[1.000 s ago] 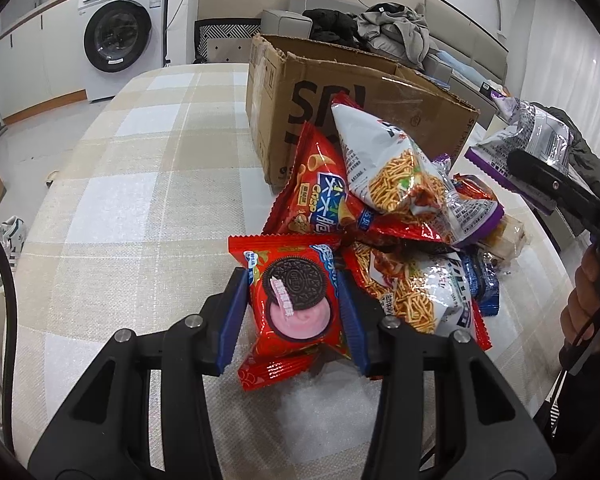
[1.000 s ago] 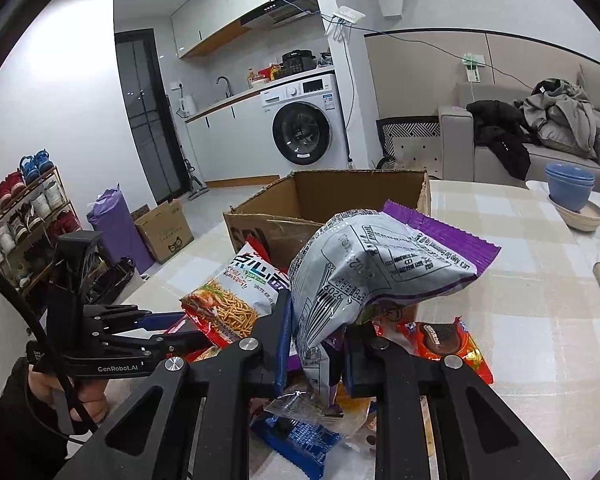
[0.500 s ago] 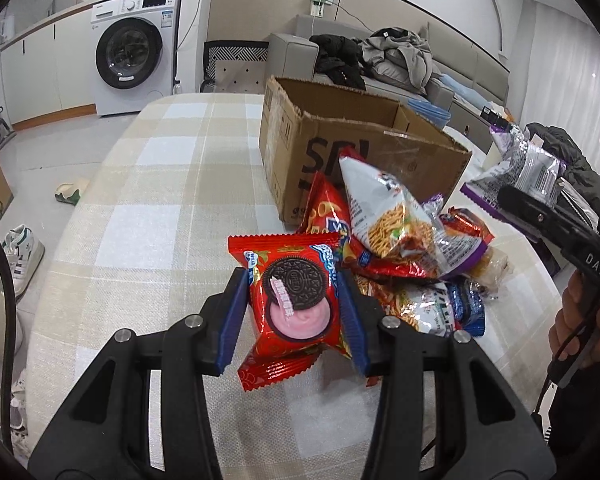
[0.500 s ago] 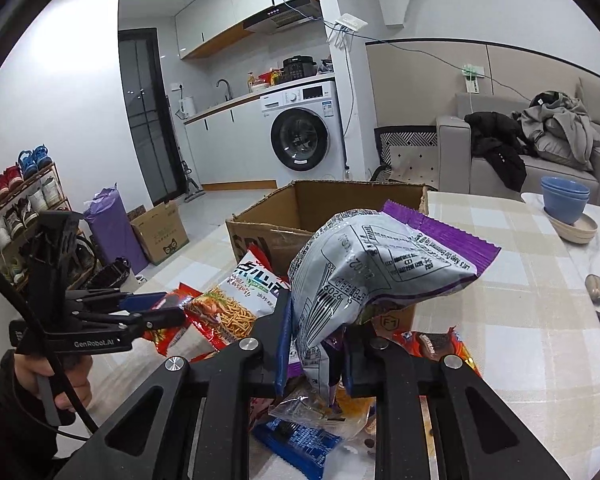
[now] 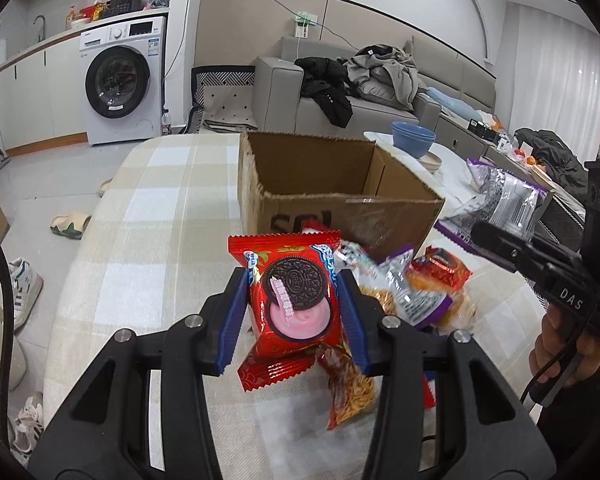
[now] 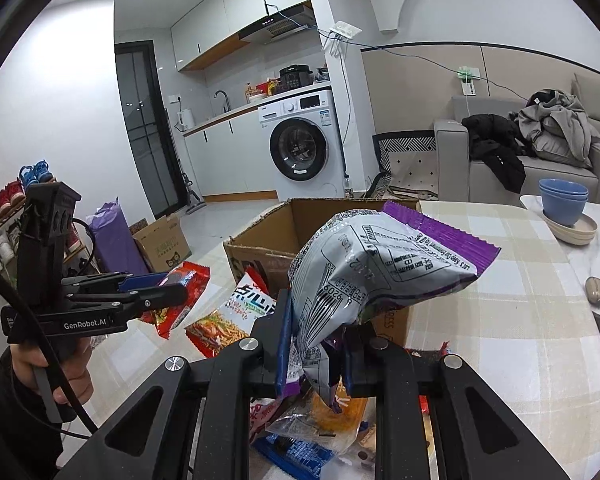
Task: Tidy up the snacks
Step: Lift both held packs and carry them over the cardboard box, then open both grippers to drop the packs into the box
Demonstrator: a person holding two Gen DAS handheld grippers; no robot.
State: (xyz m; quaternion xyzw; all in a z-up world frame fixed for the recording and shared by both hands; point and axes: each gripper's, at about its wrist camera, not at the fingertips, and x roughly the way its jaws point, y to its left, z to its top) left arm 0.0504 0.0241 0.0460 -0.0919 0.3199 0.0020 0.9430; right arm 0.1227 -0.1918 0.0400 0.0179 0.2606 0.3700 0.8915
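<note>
Through the left wrist camera we see the left gripper (image 5: 296,304) clamped on a red cookie packet (image 5: 294,304), its blue pads pressing both sides of the packet, which hangs clear above the checked tablecloth (image 5: 140,240). Just beyond it lies a heap of snack bags (image 5: 404,292), and behind the heap stands an open cardboard box (image 5: 332,200). At the right edge, the right gripper (image 5: 496,236) holds a silver and purple bag (image 5: 500,200), with a hand (image 5: 560,356) on its grip.

Through the right wrist camera we see that right gripper (image 6: 316,350) pinched narrow on the lower end of the silver and purple bag (image 6: 380,272), which puffs out above the jaws, in front of the cardboard box (image 6: 268,248). More snack bags (image 6: 228,320) lie on the table below. To the left, the left gripper (image 6: 172,288) grips the red packet (image 6: 184,292) in the air, near the box.
</note>
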